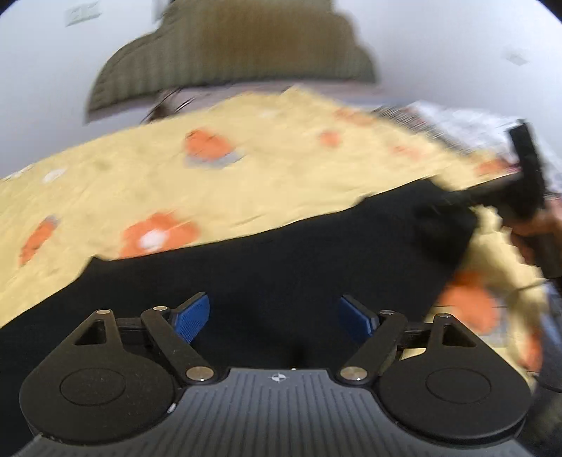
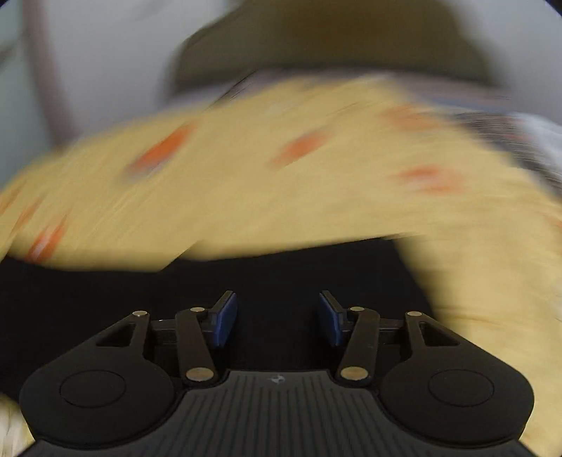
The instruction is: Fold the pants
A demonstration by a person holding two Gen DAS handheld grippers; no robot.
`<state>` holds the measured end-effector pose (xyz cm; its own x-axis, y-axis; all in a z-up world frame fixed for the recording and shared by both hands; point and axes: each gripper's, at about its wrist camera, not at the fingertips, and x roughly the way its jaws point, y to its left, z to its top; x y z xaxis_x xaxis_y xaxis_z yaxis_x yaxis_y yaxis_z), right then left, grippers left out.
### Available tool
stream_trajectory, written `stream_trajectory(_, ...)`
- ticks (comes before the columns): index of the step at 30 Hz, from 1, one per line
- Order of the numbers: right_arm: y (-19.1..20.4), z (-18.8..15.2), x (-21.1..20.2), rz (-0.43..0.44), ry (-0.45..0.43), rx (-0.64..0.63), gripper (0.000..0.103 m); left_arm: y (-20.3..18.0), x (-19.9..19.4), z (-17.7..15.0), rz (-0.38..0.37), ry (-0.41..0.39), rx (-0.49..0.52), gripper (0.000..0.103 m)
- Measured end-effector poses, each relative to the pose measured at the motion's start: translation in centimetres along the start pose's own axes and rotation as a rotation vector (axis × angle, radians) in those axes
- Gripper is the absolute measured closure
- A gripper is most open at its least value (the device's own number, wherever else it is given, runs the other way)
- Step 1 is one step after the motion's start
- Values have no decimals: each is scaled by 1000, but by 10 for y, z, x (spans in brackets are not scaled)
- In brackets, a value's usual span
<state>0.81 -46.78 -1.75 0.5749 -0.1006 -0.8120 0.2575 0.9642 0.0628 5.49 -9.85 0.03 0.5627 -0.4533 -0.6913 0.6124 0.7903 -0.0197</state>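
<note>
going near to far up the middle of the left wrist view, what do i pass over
left gripper with its blue pads wide apart → black pants → yellow bedspread with orange patches → olive striped pillow → pale wall

Pants (image 1: 267,277): one, black
Bedspread (image 1: 147,190): one, yellow with orange patches
Headboard (image 1: 232,59): one, olive, ribbed
Grippers: two, left gripper (image 1: 274,318), right gripper (image 2: 277,318)
Blue pads (image 1: 192,318): two on each gripper
Wall plates (image 1: 82,15): two, blurred
</note>
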Motion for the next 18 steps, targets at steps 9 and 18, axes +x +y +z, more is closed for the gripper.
stream_trajectory(9, 17, 40, 71, -107, -39, -65, 29, 25, 98, 32, 111, 126, -14, 17)
stream_trajectory(18, 51, 12, 19, 112, 19, -236, 28, 27, 79, 45, 96, 104, -9, 19)
